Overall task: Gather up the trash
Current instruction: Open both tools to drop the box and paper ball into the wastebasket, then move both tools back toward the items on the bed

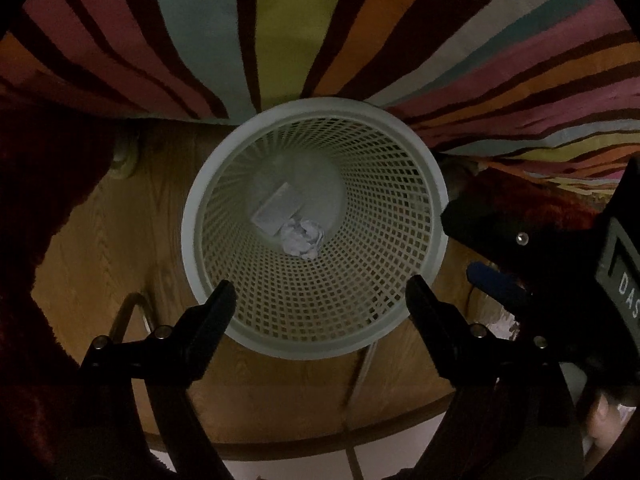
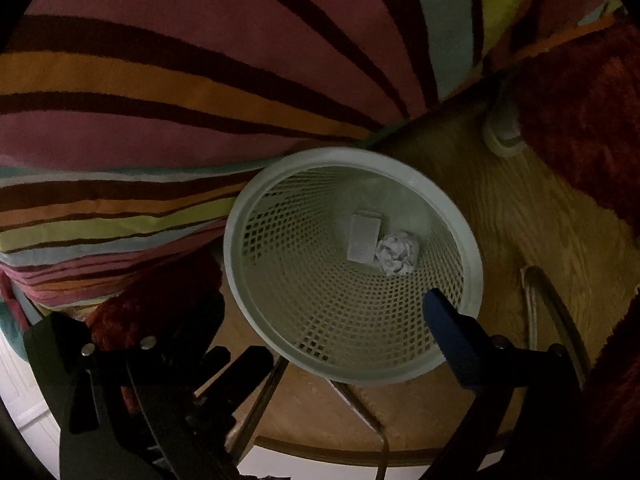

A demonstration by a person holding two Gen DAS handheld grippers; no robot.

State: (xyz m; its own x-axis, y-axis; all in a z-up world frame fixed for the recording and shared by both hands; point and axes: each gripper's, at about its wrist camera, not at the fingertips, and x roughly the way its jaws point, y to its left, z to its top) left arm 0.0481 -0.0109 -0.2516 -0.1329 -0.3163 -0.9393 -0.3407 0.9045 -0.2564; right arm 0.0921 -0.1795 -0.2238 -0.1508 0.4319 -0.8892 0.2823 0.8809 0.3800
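A white mesh wastebasket (image 1: pixel 416 216) stands on a round wooden surface. At its bottom lie a crumpled paper ball (image 1: pixel 302 238) and a flat grey-white card or box (image 1: pixel 278 209). My left gripper (image 1: pixel 320 292) is open and empty, fingers spread over the basket's near rim. The right gripper shows at the right of the left wrist view, with a blue fingertip (image 1: pixel 494 280). In the right wrist view the basket (image 2: pixel 460 220) holds the same paper ball (image 2: pixel 398 253) and card (image 2: pixel 364 238). My right gripper (image 2: pixel 332 328) is open and empty, its blue finger (image 2: pixel 448 328) over the rim.
A striped multicoloured rug (image 1: pixel 280 32) lies beyond the basket. Dark red fuzzy fabric (image 2: pixel 580 120) drapes at the sides. The wooden surface (image 1: pixel 120 240) has a curved front edge, with metal wire legs (image 2: pixel 552 304) beneath and white floor below.
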